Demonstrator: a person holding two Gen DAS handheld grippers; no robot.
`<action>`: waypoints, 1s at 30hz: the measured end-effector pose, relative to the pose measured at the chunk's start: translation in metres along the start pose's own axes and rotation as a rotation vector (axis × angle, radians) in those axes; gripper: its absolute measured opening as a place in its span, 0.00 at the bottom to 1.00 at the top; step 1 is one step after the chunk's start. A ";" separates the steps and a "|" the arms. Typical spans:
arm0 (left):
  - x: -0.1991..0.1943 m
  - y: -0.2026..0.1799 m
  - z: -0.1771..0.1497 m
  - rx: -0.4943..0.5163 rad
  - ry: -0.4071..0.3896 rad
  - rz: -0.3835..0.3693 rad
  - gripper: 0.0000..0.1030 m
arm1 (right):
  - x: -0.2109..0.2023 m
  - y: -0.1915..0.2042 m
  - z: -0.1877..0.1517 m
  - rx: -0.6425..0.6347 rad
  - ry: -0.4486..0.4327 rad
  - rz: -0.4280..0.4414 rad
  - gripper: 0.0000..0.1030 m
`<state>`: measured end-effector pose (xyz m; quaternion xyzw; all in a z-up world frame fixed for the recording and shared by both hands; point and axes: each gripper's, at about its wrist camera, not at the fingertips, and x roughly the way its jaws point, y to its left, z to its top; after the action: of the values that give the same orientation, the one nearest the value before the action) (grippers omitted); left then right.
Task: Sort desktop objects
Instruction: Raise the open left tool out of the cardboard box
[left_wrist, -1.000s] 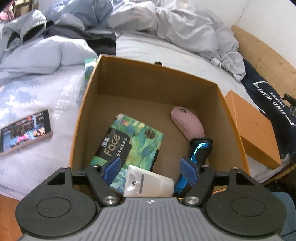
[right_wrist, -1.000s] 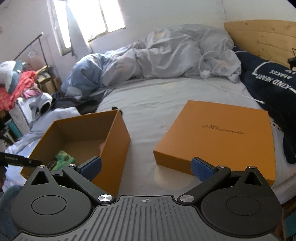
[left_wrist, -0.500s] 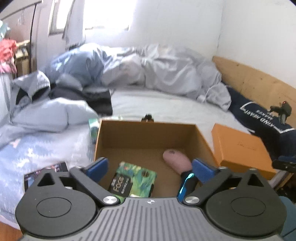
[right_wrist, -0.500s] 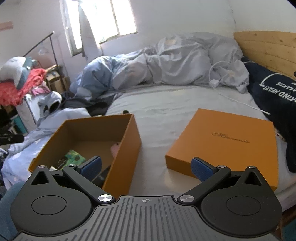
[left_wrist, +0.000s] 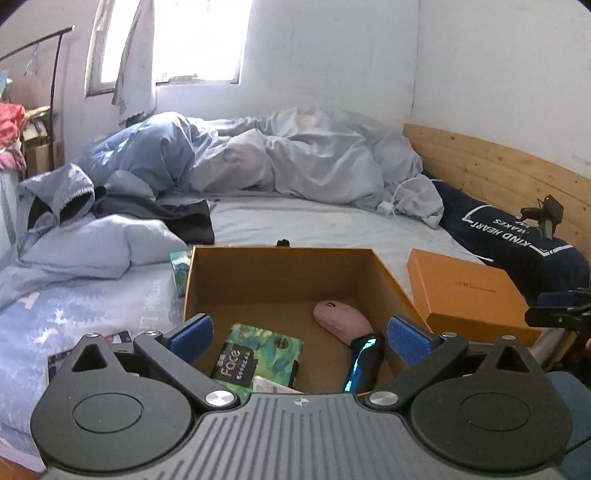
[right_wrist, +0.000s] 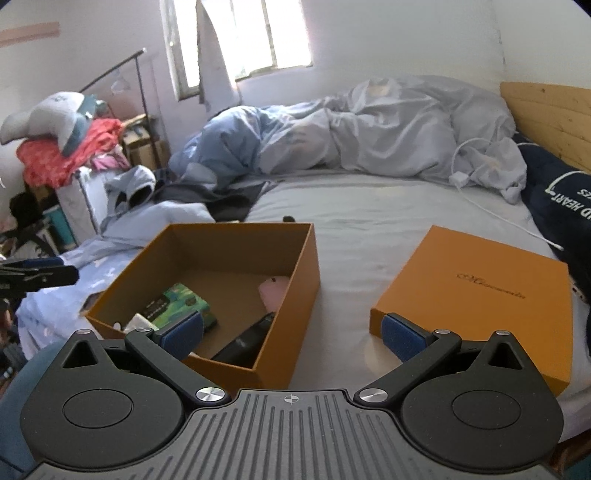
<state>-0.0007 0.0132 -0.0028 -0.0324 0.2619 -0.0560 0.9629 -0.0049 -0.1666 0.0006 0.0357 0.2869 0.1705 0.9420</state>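
Both the left gripper (left_wrist: 299, 334) and right gripper (right_wrist: 291, 334) hang with jaws spread, empty, while the orange lid (right_wrist: 476, 295) lies flat on the bed beside the open box (right_wrist: 308, 266) (already loaded) — probably light, stiff cardboard, best pinched by an edge.

You're in a home bedroom, unmade bed (right_wrist: 369, 229) with rumpled grey duvet (right_wrist: 388, 129), wooden headboard (right_wrist: 550, 114) far right, clothes pile (right_wrist: 66, 151) far left, curtained window (right_wrist: 251, 33) behind.
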 end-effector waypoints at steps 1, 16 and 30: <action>0.000 0.000 0.001 -0.006 0.001 -0.003 1.00 | 0.000 0.000 0.000 0.000 0.001 -0.001 1.00; 0.001 -0.002 -0.006 0.022 0.024 0.025 1.00 | 0.000 0.000 -0.004 -0.007 0.013 -0.006 1.00; 0.003 -0.006 -0.009 0.050 0.047 0.021 1.00 | 0.006 0.004 -0.006 -0.014 0.033 -0.005 1.00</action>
<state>-0.0032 0.0069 -0.0120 -0.0041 0.2833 -0.0533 0.9575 -0.0049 -0.1609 -0.0072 0.0258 0.3010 0.1709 0.9378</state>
